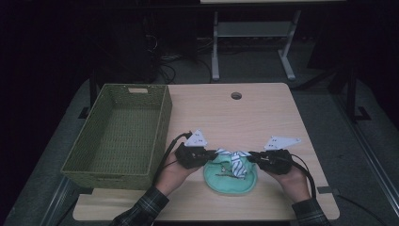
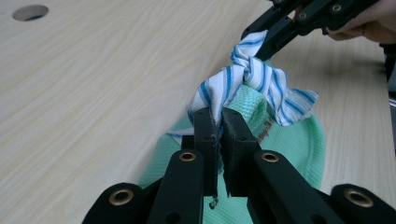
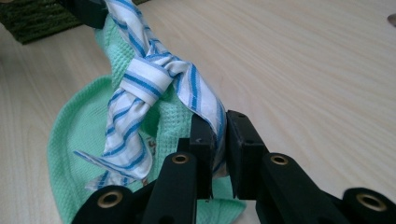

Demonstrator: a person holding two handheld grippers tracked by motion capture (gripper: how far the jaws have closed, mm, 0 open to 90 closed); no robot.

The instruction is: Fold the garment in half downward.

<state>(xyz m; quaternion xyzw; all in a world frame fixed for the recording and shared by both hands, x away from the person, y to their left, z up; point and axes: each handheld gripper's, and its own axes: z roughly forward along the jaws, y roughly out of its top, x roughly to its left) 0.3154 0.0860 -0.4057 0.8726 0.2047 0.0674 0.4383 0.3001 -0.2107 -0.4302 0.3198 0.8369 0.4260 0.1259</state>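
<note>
While both tongs pinch the striped cloth [image 2: 254, 79], I hold it stretched between them.
Left tongs [image 2: 219, 122] and right tongs [image 3: 218, 125] each clamp one end; its knot hangs between them, touching the green cloth [image 1: 230, 181] beneath on the bench [image 1: 263, 113].

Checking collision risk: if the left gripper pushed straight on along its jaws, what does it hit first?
Likely the knot in the striped cloth it grips, then the right gripper just beyond; depth is hard to judge.

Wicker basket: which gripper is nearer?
Left. The left gripper is just off the wicker basket's right wall, shut on the striped cloth. The right gripper grips the cloth's other end, farther from the basket.
</note>
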